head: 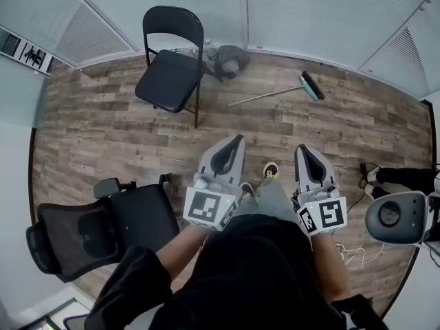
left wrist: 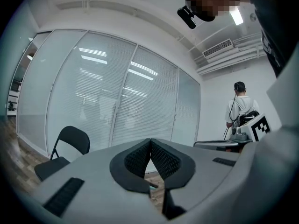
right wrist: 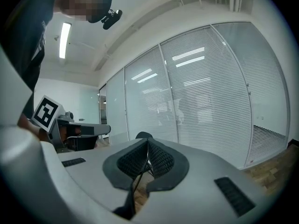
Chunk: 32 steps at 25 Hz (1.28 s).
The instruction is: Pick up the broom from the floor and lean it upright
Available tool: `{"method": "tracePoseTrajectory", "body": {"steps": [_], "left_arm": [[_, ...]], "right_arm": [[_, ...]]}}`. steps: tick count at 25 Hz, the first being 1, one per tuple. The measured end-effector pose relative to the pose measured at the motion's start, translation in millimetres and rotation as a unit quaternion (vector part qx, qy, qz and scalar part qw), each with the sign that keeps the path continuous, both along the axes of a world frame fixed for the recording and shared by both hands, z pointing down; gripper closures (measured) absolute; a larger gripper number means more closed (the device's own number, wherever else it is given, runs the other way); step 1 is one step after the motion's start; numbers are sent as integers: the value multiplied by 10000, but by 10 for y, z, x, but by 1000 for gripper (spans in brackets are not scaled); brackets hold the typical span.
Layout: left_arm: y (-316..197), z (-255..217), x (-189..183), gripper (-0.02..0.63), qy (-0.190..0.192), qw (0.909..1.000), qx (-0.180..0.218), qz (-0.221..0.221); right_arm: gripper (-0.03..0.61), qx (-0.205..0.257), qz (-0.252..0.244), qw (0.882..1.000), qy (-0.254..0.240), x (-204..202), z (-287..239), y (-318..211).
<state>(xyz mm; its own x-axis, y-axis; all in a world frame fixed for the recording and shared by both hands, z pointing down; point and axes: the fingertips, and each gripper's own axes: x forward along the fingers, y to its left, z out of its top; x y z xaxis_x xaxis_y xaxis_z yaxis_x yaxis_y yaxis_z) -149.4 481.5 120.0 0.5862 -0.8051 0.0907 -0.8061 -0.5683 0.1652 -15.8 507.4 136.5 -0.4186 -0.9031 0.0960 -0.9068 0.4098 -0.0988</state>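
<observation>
Both tools are pressed together and carry nothing: the left tool (head: 238, 140) shows its two ribbed black pads (left wrist: 140, 157) meeting at the tips with nothing between them, and the right tool (head: 302, 149) has its pads (right wrist: 160, 158) closed on each other in the same way. In the head view they are held side by side in front of the person's body, the left one at the left, both pointing toward the far side of the room, with a shoe (head: 271, 170) showing on the floor between them. The broom (head: 275, 93) lies flat on the wood-plank floor (head: 103, 129) on the far right, well apart from both tools, its thin handle running left and slightly nearer and its teal and dark head at the far right end, close to the glass wall (head: 309, 12) with its white blinds. A black folding chair (head: 172, 64) stands to the far left of the broom, and a grey bag (head: 230, 60) rests against the wall just right of the chair. Near left, a black mesh office chair (head: 103, 229) stands beside the person. In the left gripper view another person (left wrist: 240, 107) in a white top stands at the far right with their back turned.
</observation>
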Motion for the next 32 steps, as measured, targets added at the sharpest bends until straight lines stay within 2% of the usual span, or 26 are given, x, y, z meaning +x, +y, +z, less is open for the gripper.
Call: {"method": "tracePoseTrajectory", "body": {"steps": [9, 20, 29, 32], "left_arm": [[-431, 69, 96, 594, 20, 9999, -77, -141], [-1360, 43, 774, 594, -146, 9999, -27, -39], [-1918, 78, 1212, 594, -404, 9991, -35, -109], [-2076, 99, 1291, 594, -502, 9986, -31, -175]], "right_arm": [[560, -117, -43, 9999, -68, 163, 123, -462], [560, -55, -213, 9997, -58, 813, 95, -1446], [560, -113, -645, 9976, -244, 1298, 148, -2061], [560, -202, -891, 9958, 34, 1387, 233, -2202]]}}
